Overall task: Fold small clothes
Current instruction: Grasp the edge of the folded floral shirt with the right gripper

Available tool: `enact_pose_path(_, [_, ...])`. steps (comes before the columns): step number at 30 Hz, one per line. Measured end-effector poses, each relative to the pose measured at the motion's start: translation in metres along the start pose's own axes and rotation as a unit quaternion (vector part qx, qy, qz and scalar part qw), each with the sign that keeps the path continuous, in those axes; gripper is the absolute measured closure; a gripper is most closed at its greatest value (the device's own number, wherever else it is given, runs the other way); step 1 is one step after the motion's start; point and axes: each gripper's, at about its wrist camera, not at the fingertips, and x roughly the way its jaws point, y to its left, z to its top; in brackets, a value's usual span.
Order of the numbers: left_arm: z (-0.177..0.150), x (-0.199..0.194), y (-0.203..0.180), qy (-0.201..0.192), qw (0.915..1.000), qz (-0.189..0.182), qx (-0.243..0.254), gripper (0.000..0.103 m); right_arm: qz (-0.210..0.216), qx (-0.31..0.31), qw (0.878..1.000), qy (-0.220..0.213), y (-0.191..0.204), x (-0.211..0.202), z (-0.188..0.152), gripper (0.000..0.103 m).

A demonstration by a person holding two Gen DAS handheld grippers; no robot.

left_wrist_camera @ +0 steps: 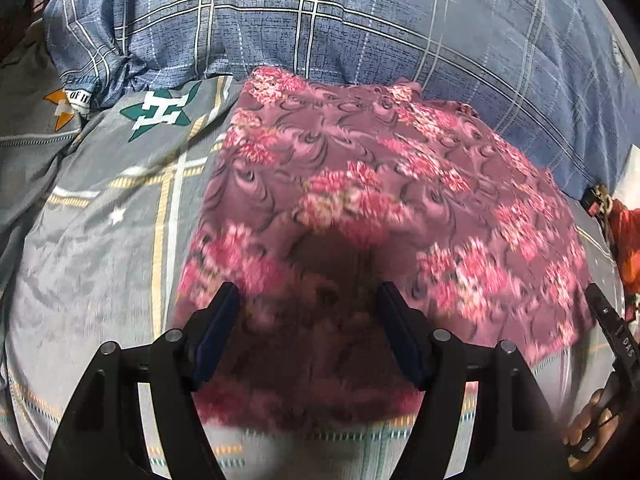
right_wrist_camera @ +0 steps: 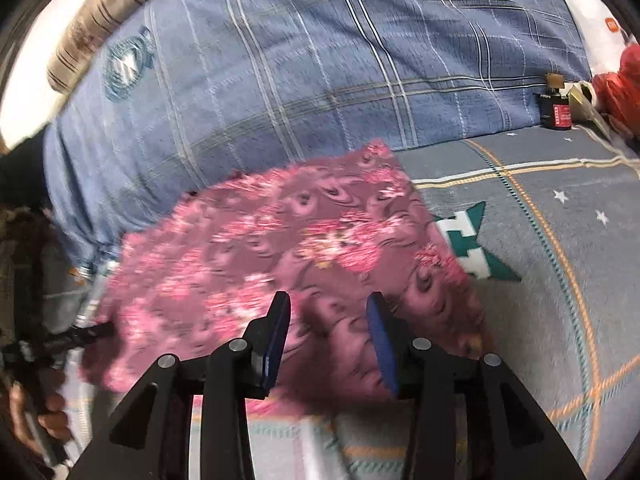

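A pink and maroon floral garment point(left_wrist_camera: 360, 200) lies flat and folded on the grey patterned bedsheet point(left_wrist_camera: 100, 240). My left gripper point(left_wrist_camera: 310, 312) hovers over its near edge, jaws wide apart, with no cloth pinched between the blue pads. In the right wrist view the same garment point(right_wrist_camera: 280, 248) spreads out ahead. My right gripper point(right_wrist_camera: 330, 320) stands open above its near right part, the cloth showing through the gap. Each gripper shows at the edge of the other's view: the right gripper point(left_wrist_camera: 612, 332) with a hand point(left_wrist_camera: 592, 428), and the left gripper point(right_wrist_camera: 60, 340).
A bulky blue plaid quilt point(right_wrist_camera: 320, 60) is piled along the far side of the bed, touching the garment's far edge. At the far right stand a small dark bottle point(right_wrist_camera: 556, 110), a red item point(right_wrist_camera: 620, 88) and a white bag point(right_wrist_camera: 600, 36). A green star print point(right_wrist_camera: 472, 240) marks the sheet.
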Motion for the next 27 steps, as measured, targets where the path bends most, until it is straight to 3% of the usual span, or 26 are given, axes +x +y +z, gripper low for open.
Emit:
enact_pose_path(3, [-0.01, -0.001, 0.002, 0.009, 0.9998, 0.009, 0.012, 0.033, -0.026, -0.019, 0.999, 0.033, 0.002, 0.013, -0.01, 0.054])
enact_pose_path(5, [-0.014, -0.003, 0.0, 0.012, 0.9992, 0.019, 0.032, 0.033, -0.053, -0.037, 0.998, 0.026, 0.015, 0.007, -0.01, 0.054])
enact_pose_path(8, [-0.015, -0.015, 0.014, 0.008, 0.9996, -0.001, 0.026, 0.033, -0.017, -0.043, 0.999, 0.02, 0.043, -0.002, -0.012, 0.052])
enact_pose_path(11, [-0.006, -0.024, 0.051, 0.013, 0.9991, -0.022, -0.035, 0.033, 0.016, -0.124, 0.992, 0.02, 0.098, -0.003, -0.023, 0.052])
enact_pose_path(16, [0.002, -0.033, 0.116, 0.014, 0.9926, -0.028, -0.118, 0.033, 0.08, -0.251, 0.963, 0.054, 0.191, 0.016, -0.06, 0.05])
enact_pose_path(18, [0.004, -0.036, 0.14, 0.013, 0.9892, -0.03, -0.143, 0.033, 0.096, -0.305, 0.945, 0.064, 0.23, 0.027, -0.079, 0.049])
enact_pose_path(24, [0.007, -0.037, 0.172, 0.012, 0.9844, -0.034, -0.172, 0.033, 0.092, -0.438, 0.892, 0.072, 0.302, 0.051, -0.125, 0.041])
enact_pose_path(25, [0.007, -0.036, 0.174, 0.013, 0.9841, -0.034, -0.174, 0.033, 0.081, -0.452, 0.886, 0.071, 0.311, 0.057, -0.131, 0.041])
enact_pose_path(27, [0.009, -0.034, 0.177, 0.015, 0.9829, -0.038, -0.18, 0.033, 0.072, -0.454, 0.886, 0.054, 0.318, 0.062, -0.133, 0.036])
